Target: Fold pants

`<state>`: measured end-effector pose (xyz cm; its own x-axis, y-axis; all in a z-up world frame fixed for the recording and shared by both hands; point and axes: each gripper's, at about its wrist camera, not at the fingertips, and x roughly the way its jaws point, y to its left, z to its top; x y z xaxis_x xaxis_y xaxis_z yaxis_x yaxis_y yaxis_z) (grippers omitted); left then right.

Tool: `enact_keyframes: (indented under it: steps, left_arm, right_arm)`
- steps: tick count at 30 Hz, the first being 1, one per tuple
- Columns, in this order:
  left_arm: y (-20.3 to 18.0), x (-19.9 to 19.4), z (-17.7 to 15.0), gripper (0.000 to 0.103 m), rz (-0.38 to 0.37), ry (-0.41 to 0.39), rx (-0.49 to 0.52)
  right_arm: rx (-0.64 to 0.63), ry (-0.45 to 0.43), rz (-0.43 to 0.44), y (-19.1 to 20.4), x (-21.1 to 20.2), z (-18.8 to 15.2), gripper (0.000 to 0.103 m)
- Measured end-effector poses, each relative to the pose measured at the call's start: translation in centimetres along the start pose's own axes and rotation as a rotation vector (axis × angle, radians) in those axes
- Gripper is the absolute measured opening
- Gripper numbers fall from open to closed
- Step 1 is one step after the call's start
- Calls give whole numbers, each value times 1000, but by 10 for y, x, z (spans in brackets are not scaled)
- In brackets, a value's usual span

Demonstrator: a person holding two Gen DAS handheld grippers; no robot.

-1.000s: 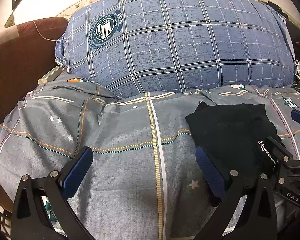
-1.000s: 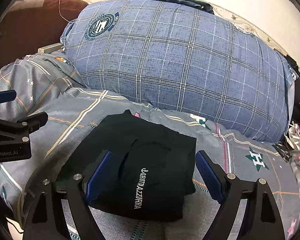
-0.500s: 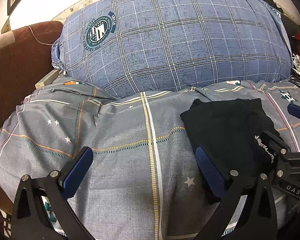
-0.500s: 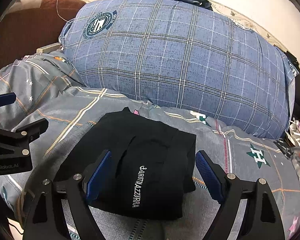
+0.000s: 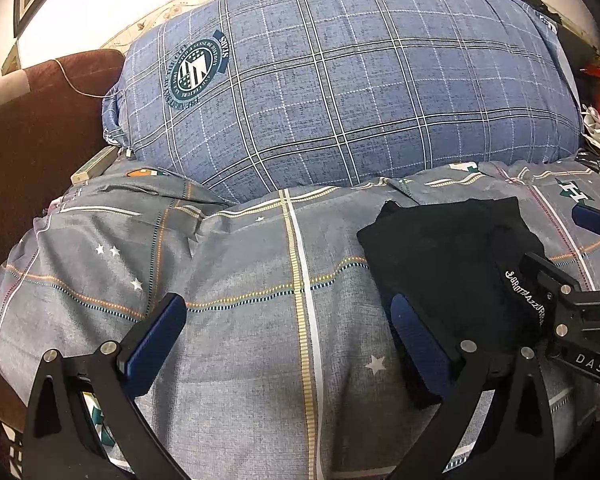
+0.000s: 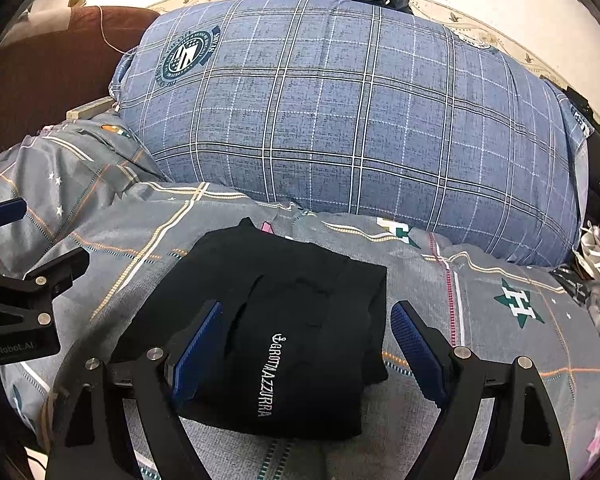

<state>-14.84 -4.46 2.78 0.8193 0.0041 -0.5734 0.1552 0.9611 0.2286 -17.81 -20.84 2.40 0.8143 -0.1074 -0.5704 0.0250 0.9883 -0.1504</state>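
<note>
Pants [image 6: 284, 336], folded into a black square, low and centre in frame between wide-spread right tongs [image 6: 306, 346]. White lettering showing on top. Left tongs [image 5: 288, 334] likewise wide, gripping nothing.

Over the last second we have drawn both grippers slightly back and upward; in the right wrist view the folded black pants [image 6: 284, 332] sit a touch lower between our fingers; in the left wrist view the blue plaid pillow [image 5: 340, 96] fills less of the top, and the pants [image 5: 452, 264] have slid leftward.
</note>
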Motion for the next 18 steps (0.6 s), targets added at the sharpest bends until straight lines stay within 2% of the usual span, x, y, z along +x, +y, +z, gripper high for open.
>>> enact_keyframes:
  steps: [18]
  left_arm:
    - [-1, 0, 0, 103, 4, 3, 0]
  right_arm:
    - [11, 13, 5, -1, 3, -1, 87]
